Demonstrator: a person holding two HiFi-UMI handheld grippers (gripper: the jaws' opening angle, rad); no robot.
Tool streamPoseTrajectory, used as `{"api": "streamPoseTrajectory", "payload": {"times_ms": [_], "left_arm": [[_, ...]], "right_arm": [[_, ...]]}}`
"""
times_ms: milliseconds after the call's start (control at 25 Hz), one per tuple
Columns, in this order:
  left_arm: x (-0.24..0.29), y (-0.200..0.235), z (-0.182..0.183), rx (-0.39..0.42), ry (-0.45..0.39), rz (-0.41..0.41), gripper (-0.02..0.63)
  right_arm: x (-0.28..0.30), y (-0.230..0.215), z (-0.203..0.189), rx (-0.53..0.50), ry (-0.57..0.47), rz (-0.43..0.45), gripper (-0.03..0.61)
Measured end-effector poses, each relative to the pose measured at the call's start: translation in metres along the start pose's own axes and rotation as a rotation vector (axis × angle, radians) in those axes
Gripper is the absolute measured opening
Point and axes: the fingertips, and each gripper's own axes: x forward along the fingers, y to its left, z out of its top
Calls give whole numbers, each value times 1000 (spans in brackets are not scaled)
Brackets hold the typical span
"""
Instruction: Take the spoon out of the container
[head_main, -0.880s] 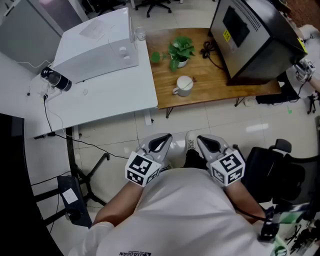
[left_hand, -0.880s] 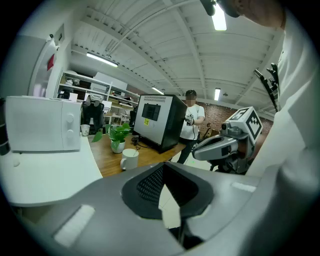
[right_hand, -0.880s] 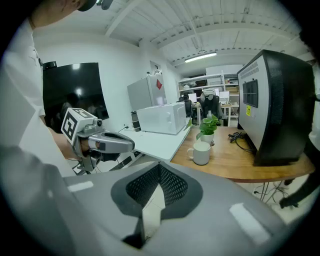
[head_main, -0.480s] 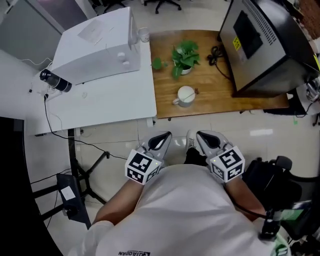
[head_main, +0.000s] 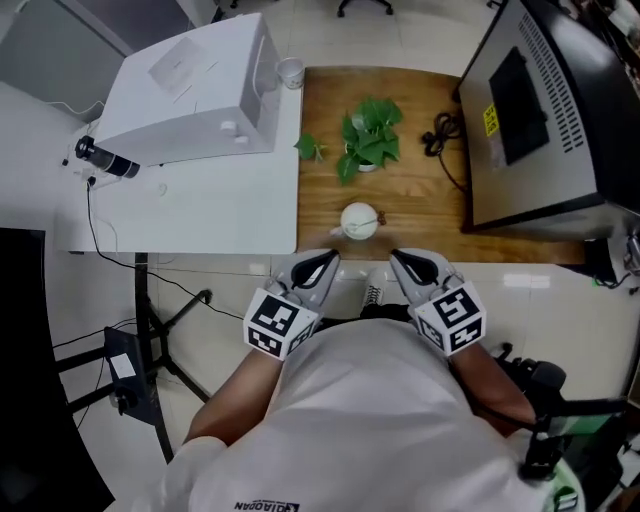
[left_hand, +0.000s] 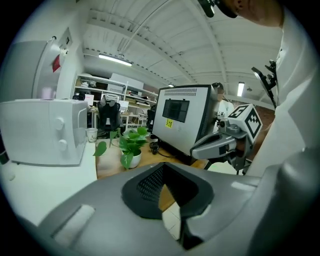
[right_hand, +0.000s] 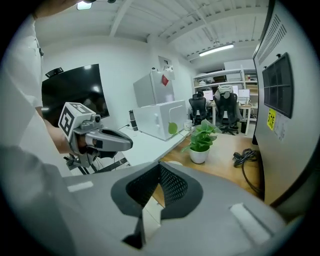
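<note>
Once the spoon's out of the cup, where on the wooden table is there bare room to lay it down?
On the wooden table, bare patches lie left of the cup, toward the white table, and right of it, before the machine. The back is crowded: plant and cable sit close together.

Left gripper (head_main: 328, 260): is hanging just short of the wooden table (head_main: 420, 225), tip pointing toward the container.
Right gripper (head_main: 398, 260): is hanging beside it, the two a little apart.
Container (head_main: 357, 224): is sitting near the table's front edge, just beyond both tips, with neither touching it.
Spoon (head_main: 366, 216): is resting in the container, its thin handle leaning over the rim.
Plant (head_main: 370, 130): is standing behind the container.
Black cable (head_main: 443, 130): is lying coiled right of the plant.
Dark machine (head_main: 545, 110): is occupying the table's right end.
White appliance (head_main: 190, 90): is sitting on the adjoining white table (head_main: 220, 205).
</note>
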Motion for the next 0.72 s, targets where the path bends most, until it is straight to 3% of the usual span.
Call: {"api": "streamPoseTrajectory", "payload": {"times_ms": [280,720], "left_arm": [[28,8,14,-19,-2,51,5],[39,27,11,5,66,-65,5]], "right_arm": [[7,-37,-8,-24,29,18,8],[34,-46,-11,52,84,-59,8]]}}
